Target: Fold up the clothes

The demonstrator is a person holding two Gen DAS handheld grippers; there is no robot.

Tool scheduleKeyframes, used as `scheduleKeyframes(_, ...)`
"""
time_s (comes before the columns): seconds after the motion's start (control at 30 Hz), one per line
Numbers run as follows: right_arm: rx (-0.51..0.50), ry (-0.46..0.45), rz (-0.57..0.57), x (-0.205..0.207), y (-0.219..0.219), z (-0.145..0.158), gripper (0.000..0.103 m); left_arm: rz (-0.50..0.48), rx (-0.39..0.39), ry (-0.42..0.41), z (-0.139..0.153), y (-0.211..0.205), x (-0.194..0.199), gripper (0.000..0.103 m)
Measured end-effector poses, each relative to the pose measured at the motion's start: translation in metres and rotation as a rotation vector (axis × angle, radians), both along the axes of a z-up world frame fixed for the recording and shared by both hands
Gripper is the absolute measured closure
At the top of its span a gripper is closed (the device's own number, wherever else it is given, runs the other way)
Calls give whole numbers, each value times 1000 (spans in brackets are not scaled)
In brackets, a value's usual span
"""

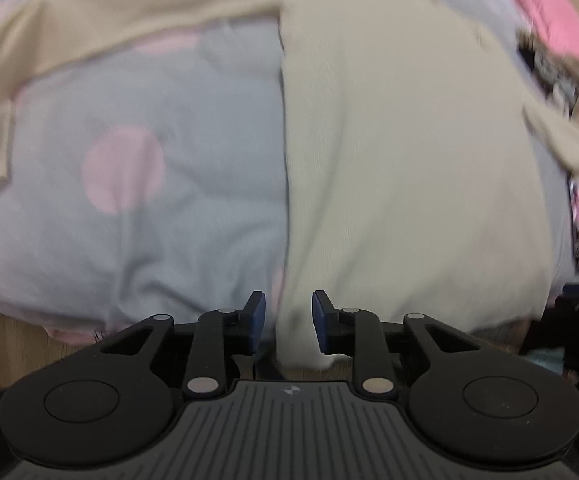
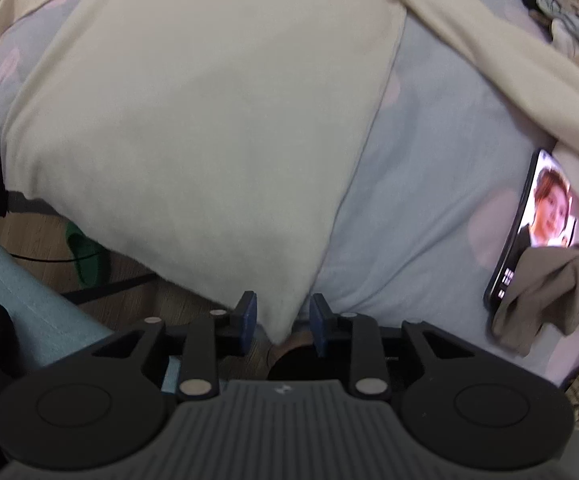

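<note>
Bed cover (image 1: 169, 216): grey-blue with pink dots, fills most of both views; its far edges run out of frame. Both pictures are motion-blurred, so fine texture is lost.

One cream long-sleeved top (image 1: 401, 168) lies spread flat on the cover, hem toward the cameras and hanging over the bed's near edge. Two sleeves are visible: in the left wrist view one stretches out to the left (image 1: 89, 28); in the right wrist view the other runs to the right (image 2: 501, 60). The neckline is cut off at the top of the frame.

Wooden floor (image 2: 21, 236) shows below the bed edge, partly hidden by the top's hem. One green slipper-like shape (image 2: 85, 256) sits on it, half covered by the fabric; cannot tell exactly what it is.

One phone (image 2: 537, 224) lies on the cover at right, screen lit; its lower corner is buried under a brownish crumpled cloth (image 2: 545, 296). A dark heap of other clothing (image 2: 557, 8) sits at the far right, too blurred to count.

Left gripper (image 1: 288, 322): blue pads parted, the top's left hem corner hanging between them, not pinched.

Right gripper (image 2: 283, 320): pads likewise apart, the right hem corner dangling in the gap, not clamped.
</note>
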State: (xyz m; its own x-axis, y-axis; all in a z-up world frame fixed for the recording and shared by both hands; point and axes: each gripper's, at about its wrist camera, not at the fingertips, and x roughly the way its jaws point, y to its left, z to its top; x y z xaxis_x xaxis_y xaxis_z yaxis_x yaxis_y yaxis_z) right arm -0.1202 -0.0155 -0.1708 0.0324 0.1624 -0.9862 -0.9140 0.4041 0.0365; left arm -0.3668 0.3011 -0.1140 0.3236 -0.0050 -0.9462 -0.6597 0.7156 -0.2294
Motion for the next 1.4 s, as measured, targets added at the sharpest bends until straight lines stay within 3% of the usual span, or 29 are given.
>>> scheduleKeyframes(0.27, 153, -46, -40, 16, 32, 13, 63, 215, 170, -34, 33, 84, -25, 77)
scheduleKeyframes(0.4, 205, -36, -83, 21, 53, 10, 59, 356, 259, -10, 42, 135, -41, 56)
scheduleKeyframes(0.43, 212, -32, -93, 17, 60, 9, 59, 393, 282, 2, 42, 146, -45, 56)
scheduleKeyframes(0.67, 241, 76, -188, 28, 86, 4, 57, 545, 215, 65, 1, 211, -69, 55)
scheduleKeyframes(0.77, 248, 86, -213, 33, 92, -1, 57, 582, 210, 85, -12, 221, -73, 59)
scheduleKeyframes(0.9, 241, 112, -232, 35, 97, -10, 57, 626, 220, 67, -13, 230, -77, 91)
scheduleKeyframes(0.97, 237, 114, -226, 34, 98, -11, 57, 630, 250, 22, 2, 229, -77, 98)
scheduleKeyframes(1.17, 237, 119, -222, 35, 94, -9, 57, 567, 284, -125, 64, 223, -64, 99)
scheduleKeyframes(1.4, 250, 84, -245, 38, 87, -1, 57, 309, 388, -298, 169, 181, 8, 99)
